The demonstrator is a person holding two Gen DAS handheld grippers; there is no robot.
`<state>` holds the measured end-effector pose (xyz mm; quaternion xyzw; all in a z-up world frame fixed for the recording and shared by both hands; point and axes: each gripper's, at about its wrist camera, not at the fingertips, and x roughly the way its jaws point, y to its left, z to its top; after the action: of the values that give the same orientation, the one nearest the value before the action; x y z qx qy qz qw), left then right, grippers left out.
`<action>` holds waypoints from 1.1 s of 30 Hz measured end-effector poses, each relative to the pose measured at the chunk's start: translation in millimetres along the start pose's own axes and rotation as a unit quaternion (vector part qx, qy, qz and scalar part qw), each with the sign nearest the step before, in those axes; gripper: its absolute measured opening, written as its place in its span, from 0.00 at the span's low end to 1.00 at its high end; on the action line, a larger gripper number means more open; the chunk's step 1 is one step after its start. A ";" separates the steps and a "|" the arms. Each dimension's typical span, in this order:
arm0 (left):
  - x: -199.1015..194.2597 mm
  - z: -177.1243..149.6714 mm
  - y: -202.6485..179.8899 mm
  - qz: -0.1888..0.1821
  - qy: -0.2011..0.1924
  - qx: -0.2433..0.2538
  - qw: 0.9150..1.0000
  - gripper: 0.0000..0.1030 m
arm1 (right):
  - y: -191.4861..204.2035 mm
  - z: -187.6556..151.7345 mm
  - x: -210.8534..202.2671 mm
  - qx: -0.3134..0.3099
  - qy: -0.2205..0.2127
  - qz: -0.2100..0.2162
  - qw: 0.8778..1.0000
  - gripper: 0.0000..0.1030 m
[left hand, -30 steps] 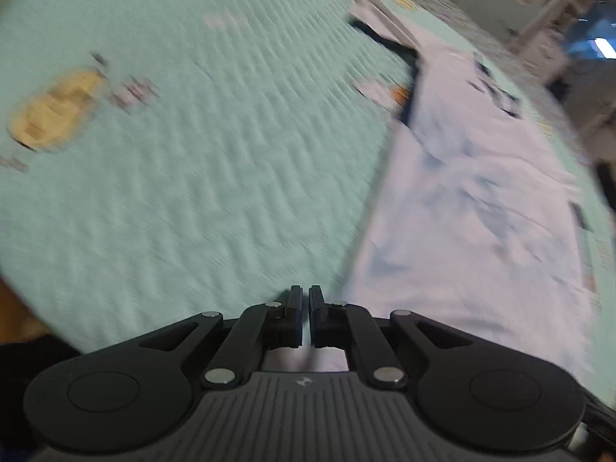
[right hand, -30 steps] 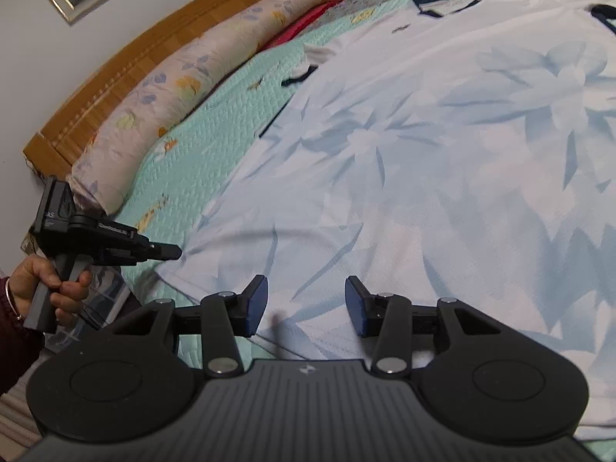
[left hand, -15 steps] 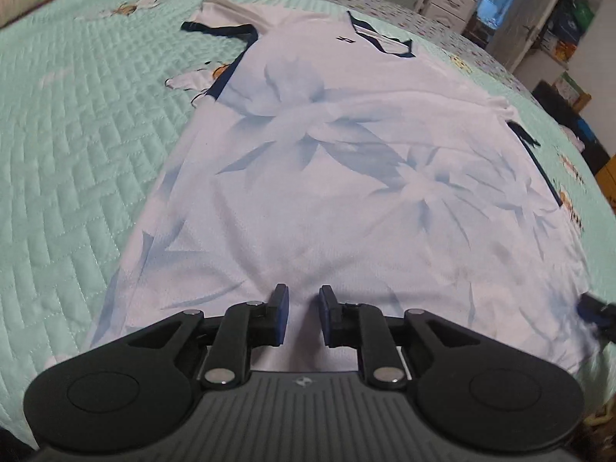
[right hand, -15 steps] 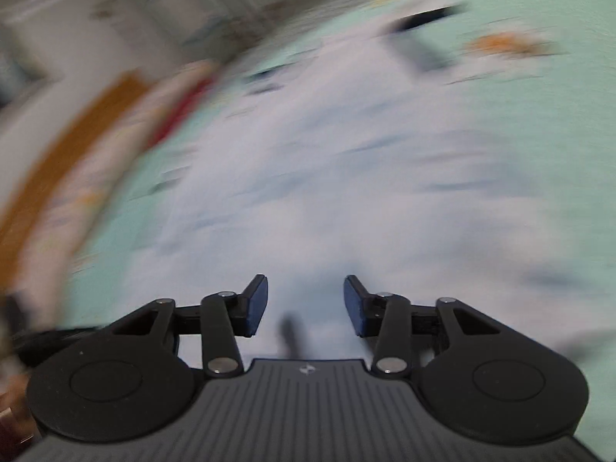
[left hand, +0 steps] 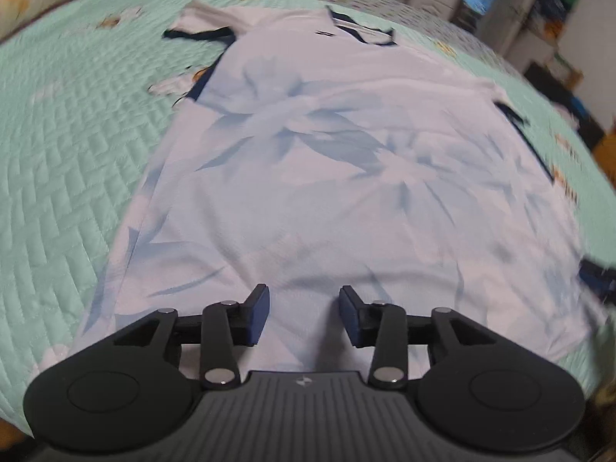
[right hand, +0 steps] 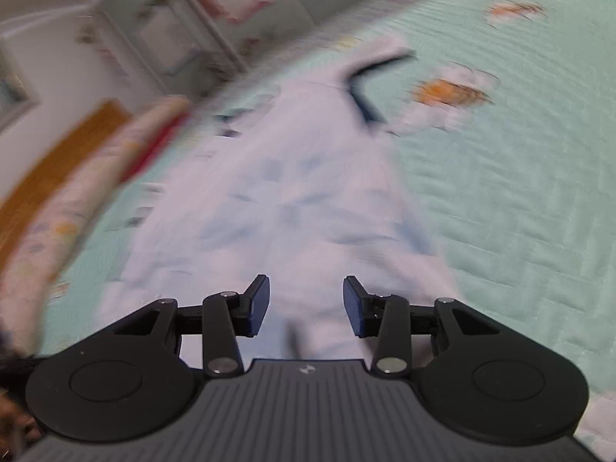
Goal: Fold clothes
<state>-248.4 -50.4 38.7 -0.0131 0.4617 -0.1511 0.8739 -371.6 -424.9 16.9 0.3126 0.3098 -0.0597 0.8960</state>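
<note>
Surface: a mint-green quilted bedspread (left hand: 69, 177) covering the bed, cupboards blurred beyond. On it lies a white short-sleeved jersey with pale blue floral print and navy trim (left hand: 327, 177), spread flat and face up. Its long axis runs straight away from the left gripper (left hand: 303, 313) — hem nearest, navy collar (left hand: 362, 32) at the far end. The left gripper sits over the hem, left of centre; its jaws have just been opening, stand partly apart and hold nothing. The right gripper (right hand: 306, 304) sits over the hem near the jersey's right edge — its jaws have just widened slightly, also empty. Judgement: both are equally near the hem; a hem pinch comes next.
</note>
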 end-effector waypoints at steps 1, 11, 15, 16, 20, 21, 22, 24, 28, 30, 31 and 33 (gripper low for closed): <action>-2.3 -0.3 -3.3 0.000 -0.004 0.005 1.000 0.42 | -5.8 1.4 -4.2 0.012 -0.004 -0.006 1.000 0.32; -19.8 -4.4 -95.5 -0.097 -0.052 0.137 0.984 0.42 | -65.6 -1.4 -63.3 0.122 0.007 0.015 0.992 0.41; -2.3 -4.0 -152.0 -0.138 -0.043 0.201 0.969 0.42 | -67.0 -6.8 -58.9 0.131 0.024 0.040 0.990 0.41; 3.6 -3.4 -162.6 -0.145 -0.041 0.208 0.967 0.42 | -66.3 -7.7 -57.0 0.130 0.028 0.046 0.990 0.41; 27.9 -4.4 -193.4 -0.157 -0.025 0.208 0.965 0.42 | -62.6 -11.3 -49.4 0.113 0.042 0.062 0.991 0.34; 34.0 -3.8 -197.9 -0.161 -0.019 0.202 0.966 0.42 | -61.5 -10.6 -48.7 0.106 0.044 0.057 0.992 0.31; 39.3 -3.7 -201.6 -0.165 -0.013 0.194 0.967 0.42 | -59.4 -9.6 -47.8 0.095 0.047 0.052 0.993 0.23; 43.6 -6.1 -208.9 -0.177 -0.005 0.188 0.966 0.42 | -58.3 -9.6 -49.8 0.078 0.047 0.029 0.995 0.00; 41.1 -12.0 -219.7 -0.191 0.002 0.201 0.961 0.43 | -70.8 -14.2 -58.1 0.105 0.047 0.026 0.993 0.00; 39.7 -15.1 -221.1 -0.204 0.006 0.205 0.957 0.44 | -74.8 -16.5 -61.2 0.120 0.048 0.034 0.991 0.00; 39.3 -16.6 -221.3 -0.206 0.005 0.208 0.956 0.45 | -76.6 -17.3 -62.2 0.123 0.048 0.036 0.991 0.00; 39.9 -16.0 -219.0 -0.211 0.005 0.207 0.955 0.45 | -77.3 -16.4 -61.7 0.128 0.052 0.037 0.990 0.00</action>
<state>-295.6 -268.4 33.1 0.0714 0.4115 -0.4244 0.8034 -452.8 -482.1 3.0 0.4385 0.3338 -0.0496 0.8329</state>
